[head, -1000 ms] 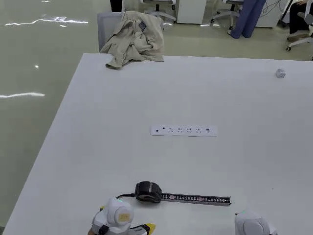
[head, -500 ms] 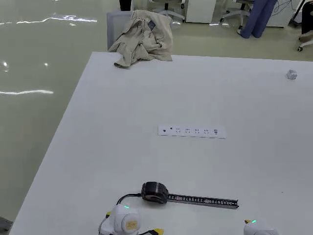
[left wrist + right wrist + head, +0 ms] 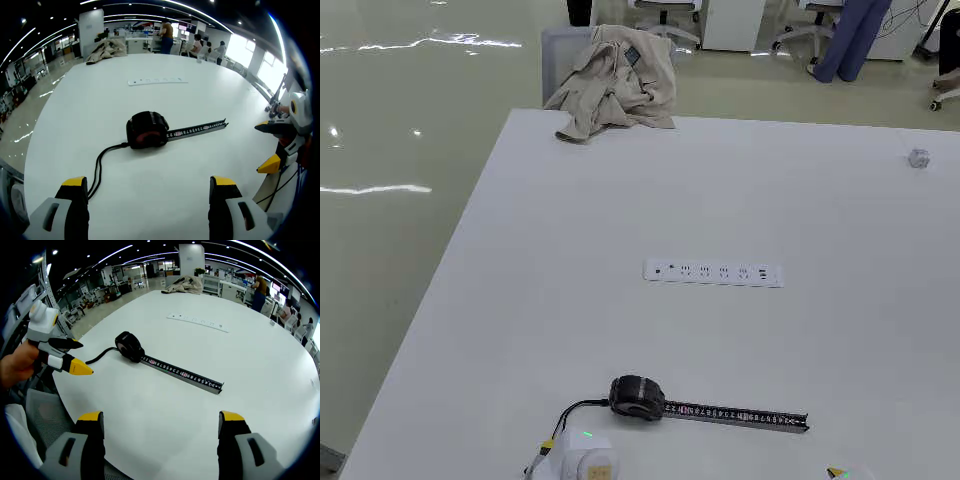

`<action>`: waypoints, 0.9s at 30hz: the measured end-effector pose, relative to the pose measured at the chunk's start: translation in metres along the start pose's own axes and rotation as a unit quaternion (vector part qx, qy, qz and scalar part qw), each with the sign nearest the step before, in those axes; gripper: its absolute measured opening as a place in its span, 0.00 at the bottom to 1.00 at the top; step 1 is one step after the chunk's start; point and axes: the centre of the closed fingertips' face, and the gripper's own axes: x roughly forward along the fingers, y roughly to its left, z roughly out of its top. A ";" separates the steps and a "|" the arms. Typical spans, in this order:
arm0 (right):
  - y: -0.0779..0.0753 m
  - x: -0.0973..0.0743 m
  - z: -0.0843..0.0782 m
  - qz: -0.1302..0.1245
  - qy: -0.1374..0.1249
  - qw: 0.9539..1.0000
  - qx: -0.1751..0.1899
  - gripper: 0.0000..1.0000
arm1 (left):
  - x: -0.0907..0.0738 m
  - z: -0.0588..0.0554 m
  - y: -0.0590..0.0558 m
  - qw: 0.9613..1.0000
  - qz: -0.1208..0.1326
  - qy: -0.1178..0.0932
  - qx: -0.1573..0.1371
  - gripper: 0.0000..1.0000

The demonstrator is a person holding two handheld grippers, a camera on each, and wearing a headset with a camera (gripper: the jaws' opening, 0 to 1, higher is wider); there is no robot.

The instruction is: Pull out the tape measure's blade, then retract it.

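The black tape measure (image 3: 637, 397) lies near the table's front edge, its blade (image 3: 735, 414) drawn out flat to the right and a black cord looping off its left side. In the left gripper view the case (image 3: 147, 130) sits ahead of my left gripper (image 3: 148, 183), which is open and holds nothing. My right gripper (image 3: 161, 417) is open too, short of the blade (image 3: 182, 374), with the case (image 3: 128, 346) further left. Each gripper stands apart from the tape. The left gripper (image 3: 82, 357) appears at the side of the right gripper view, and the right gripper (image 3: 261, 147) at the side of the left gripper view.
A white power strip (image 3: 713, 272) lies mid-table. A beige jacket (image 3: 615, 75) hangs over a chair at the far edge. A small crumpled object (image 3: 919, 158) sits far right. The table's left edge (image 3: 440, 270) drops to the floor. People stand in the background.
Both grippers have drawn back toward the near edge and sit lower in the head view. The tape measure and its drawn-out blade have not moved on the table.
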 end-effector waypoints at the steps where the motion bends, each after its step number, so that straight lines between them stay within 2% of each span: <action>1: 0.001 -0.002 0.000 -0.002 0.001 1.000 0.000 0.97 | -0.002 0.000 -0.001 1.000 0.001 0.000 0.002 0.99; 3: 0.003 -0.006 0.001 -0.001 0.000 1.000 0.001 0.97 | -0.005 0.001 -0.004 1.000 -0.001 -0.003 0.003 0.99; 5: 0.005 -0.008 0.001 -0.002 0.000 1.000 0.000 0.97 | -0.008 -0.001 -0.002 1.000 0.009 0.003 0.008 0.98; 16: 0.016 -0.017 -0.004 0.001 0.013 1.000 0.003 0.97 | -0.018 -0.004 -0.005 1.000 0.014 0.006 0.005 0.97; 27: 0.031 -0.023 -0.006 0.010 0.017 1.000 0.000 0.97 | -0.021 0.000 -0.009 1.000 0.016 0.003 0.007 0.96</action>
